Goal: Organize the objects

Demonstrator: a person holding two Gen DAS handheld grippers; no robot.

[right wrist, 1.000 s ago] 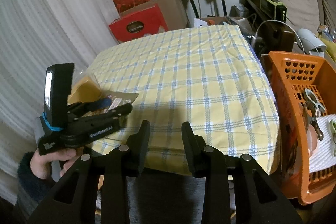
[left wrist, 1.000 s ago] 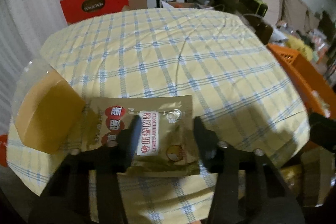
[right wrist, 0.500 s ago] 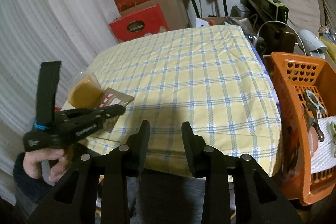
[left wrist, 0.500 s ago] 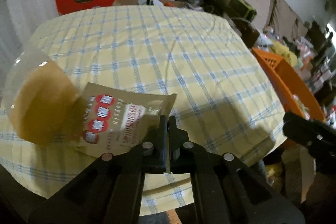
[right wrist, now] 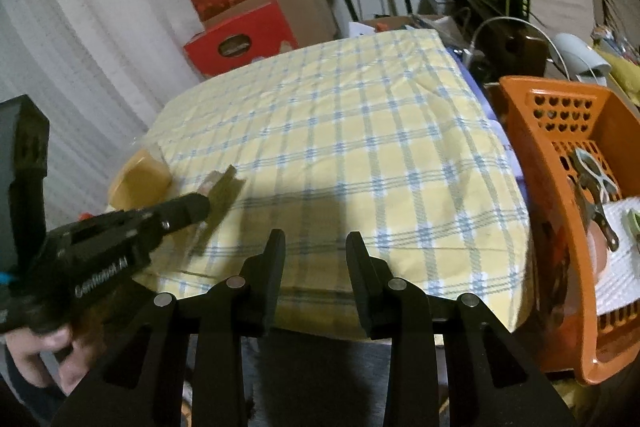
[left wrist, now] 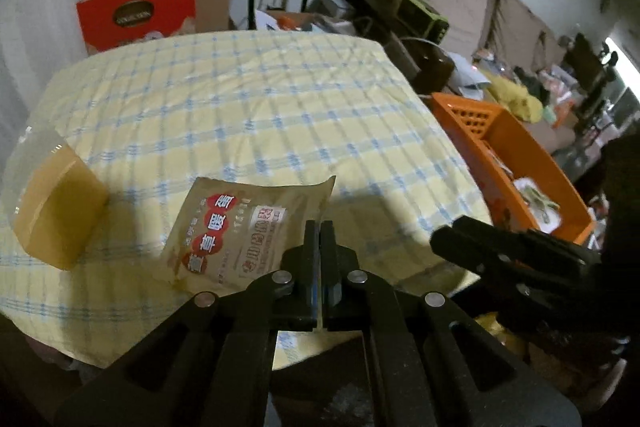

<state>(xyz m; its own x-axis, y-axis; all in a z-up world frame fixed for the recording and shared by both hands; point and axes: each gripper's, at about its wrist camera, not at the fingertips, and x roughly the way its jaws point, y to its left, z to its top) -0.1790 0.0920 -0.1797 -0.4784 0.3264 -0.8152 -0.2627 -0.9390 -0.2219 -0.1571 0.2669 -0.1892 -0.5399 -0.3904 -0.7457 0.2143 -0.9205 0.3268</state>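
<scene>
The flat brown packet (left wrist: 244,231) with red dots and writing is pinched at its edge and tipped up off the yellow checked cloth (left wrist: 240,107), near a brown box in a clear wrapper (left wrist: 52,211).

Bench (left wrist: 248,107): woven checked cloth, matt, lightly creased. Pouch (left wrist: 240,227): glossy brown foil or plastic film, printed. Block (left wrist: 56,219): clear glossy film wrap. Basket (right wrist: 536,163): smooth perforated orange plastic. Left tongs (left wrist: 320,239) and right tongs (right wrist: 316,247): matt black plastic, bright metal pins.
</scene>
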